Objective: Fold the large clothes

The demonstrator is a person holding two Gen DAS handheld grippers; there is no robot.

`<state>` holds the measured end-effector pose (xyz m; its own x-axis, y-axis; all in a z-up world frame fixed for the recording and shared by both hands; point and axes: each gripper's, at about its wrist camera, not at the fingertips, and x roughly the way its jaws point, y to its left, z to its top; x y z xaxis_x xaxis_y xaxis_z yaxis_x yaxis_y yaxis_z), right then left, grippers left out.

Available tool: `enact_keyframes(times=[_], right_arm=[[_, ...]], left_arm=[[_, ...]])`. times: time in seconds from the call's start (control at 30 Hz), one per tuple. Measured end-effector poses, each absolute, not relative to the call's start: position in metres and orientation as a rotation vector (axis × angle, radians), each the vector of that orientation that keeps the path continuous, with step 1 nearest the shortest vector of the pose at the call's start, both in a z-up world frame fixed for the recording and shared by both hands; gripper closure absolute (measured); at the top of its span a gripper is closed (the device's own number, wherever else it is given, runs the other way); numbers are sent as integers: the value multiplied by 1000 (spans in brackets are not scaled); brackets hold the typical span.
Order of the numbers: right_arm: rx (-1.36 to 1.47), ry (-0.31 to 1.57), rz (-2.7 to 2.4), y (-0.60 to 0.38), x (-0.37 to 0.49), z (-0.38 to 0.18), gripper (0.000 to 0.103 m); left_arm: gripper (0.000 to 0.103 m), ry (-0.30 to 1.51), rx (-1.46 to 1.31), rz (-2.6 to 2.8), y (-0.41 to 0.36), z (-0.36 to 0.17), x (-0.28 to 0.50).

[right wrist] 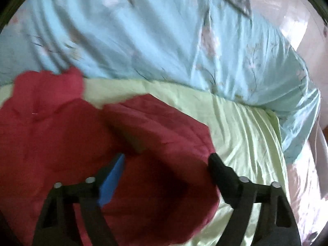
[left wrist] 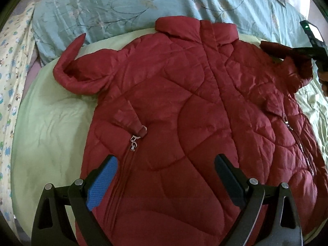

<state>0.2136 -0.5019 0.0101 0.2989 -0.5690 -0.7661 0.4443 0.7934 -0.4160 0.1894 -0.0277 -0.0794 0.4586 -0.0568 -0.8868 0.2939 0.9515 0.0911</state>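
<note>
On the green sheet point(left wrist: 51, 123), a red quilted jacket point(left wrist: 184, 112) lies spread front-up, filling mid-frame.

The left gripper point(left wrist: 164, 176) hovers wide open above its lower front, holding nothing; the right gripper point(right wrist: 166, 170) straddles a sleeve at lower centre, jaws parted, probably to fold it inward.

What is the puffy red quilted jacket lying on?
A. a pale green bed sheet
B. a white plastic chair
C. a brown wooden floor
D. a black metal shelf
A: the puffy red quilted jacket lies spread flat on the pale green bed sheet, and that green cloth shows on both sides of it, with a light blue flowered quilt bunched up behind its collar.
</note>
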Motion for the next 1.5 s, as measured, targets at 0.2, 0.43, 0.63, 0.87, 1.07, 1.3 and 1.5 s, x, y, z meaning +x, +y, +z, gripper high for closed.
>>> enact_keyframes(times=[0.2, 0.43, 0.63, 0.87, 1.07, 1.3, 1.5], right_arm=[[-34, 1028, -640, -511, 209, 18, 83], [138, 870, -381, -452, 201, 42, 84], [229, 817, -126, -367, 215, 40, 85], [184, 855, 78, -272, 232, -1, 85], [159, 1006, 136, -245, 239, -72, 80], [141, 1052, 164, -239, 237, -94, 73], [180, 1059, 171, -244, 232, -97, 67]], left_arm=[[7, 1076, 237, -215, -33, -91, 205], [7, 1093, 146, -263, -32, -92, 214], [7, 1094, 70, -290, -15, -85, 213], [7, 1105, -83, -326, 17, -83, 220], [8, 1098, -228, -373, 44, -84, 246], [8, 1145, -409, -466, 49, -109, 318], [73, 1202, -377, -474, 31, -138, 368]])
